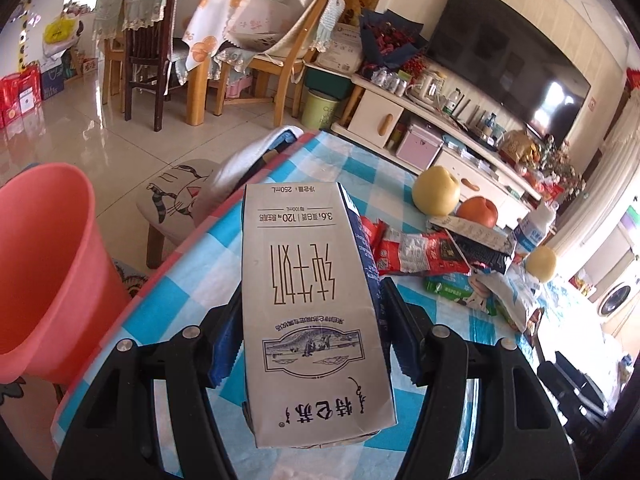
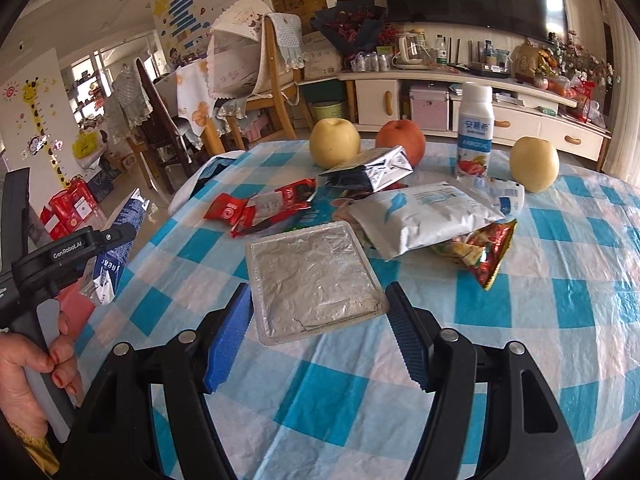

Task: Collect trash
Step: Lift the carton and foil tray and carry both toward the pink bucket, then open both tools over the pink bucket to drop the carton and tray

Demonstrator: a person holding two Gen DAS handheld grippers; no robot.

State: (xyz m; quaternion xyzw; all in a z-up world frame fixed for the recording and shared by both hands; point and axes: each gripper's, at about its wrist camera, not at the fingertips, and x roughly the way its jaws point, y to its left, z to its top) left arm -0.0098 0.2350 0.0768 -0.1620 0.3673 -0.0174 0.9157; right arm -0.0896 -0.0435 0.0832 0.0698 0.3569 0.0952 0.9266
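The left gripper [image 1: 308, 332] has its jaws clamped on a grey milk carton [image 1: 312, 300], mid-frame, near the pink bin [image 1: 52, 272] at left; it seems about to be dropped in. The right gripper [image 2: 316, 332], jaws open, flanks a flat foil packet [image 2: 312, 280] on the table [image 2: 560, 280]. Wrappers [image 2: 420, 216] remain, mid-frame.
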